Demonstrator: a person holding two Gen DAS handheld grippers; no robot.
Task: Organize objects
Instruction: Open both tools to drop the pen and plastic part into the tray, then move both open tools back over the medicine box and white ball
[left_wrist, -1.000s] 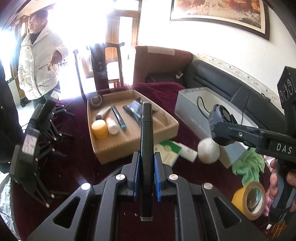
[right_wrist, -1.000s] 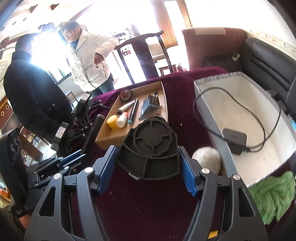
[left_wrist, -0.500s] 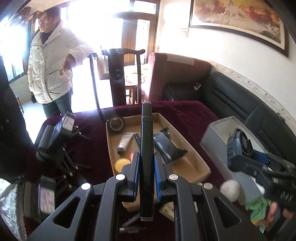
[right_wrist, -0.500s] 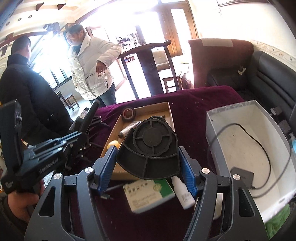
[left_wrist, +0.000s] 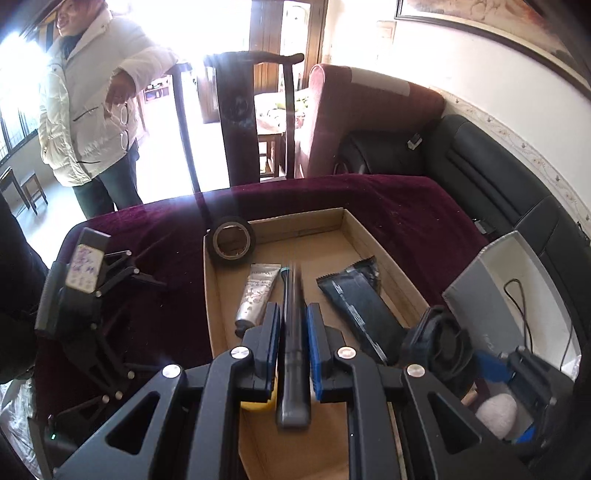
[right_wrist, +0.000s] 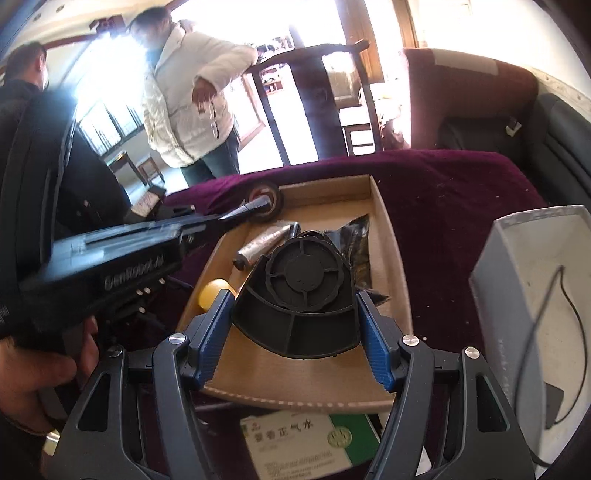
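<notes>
Our left gripper (left_wrist: 293, 332) was clamped on a slim black pen (left_wrist: 293, 354), which pointed out over the cardboard tray (left_wrist: 384, 258) on the dark red cloth (left_wrist: 406, 206). We had the right gripper (right_wrist: 295, 332) gripping a small black fan (right_wrist: 301, 295) between its blue pads, above the near end of that tray. Inside lay a silver tube (left_wrist: 256, 295), a dark foil packet (left_wrist: 364, 306) and a yellow ball (right_wrist: 214, 291) (partly hidden), with a roll of black tape (left_wrist: 231, 243) leaning at the far left corner. We saw a grey box (right_wrist: 535, 280) well to the right.
</notes>
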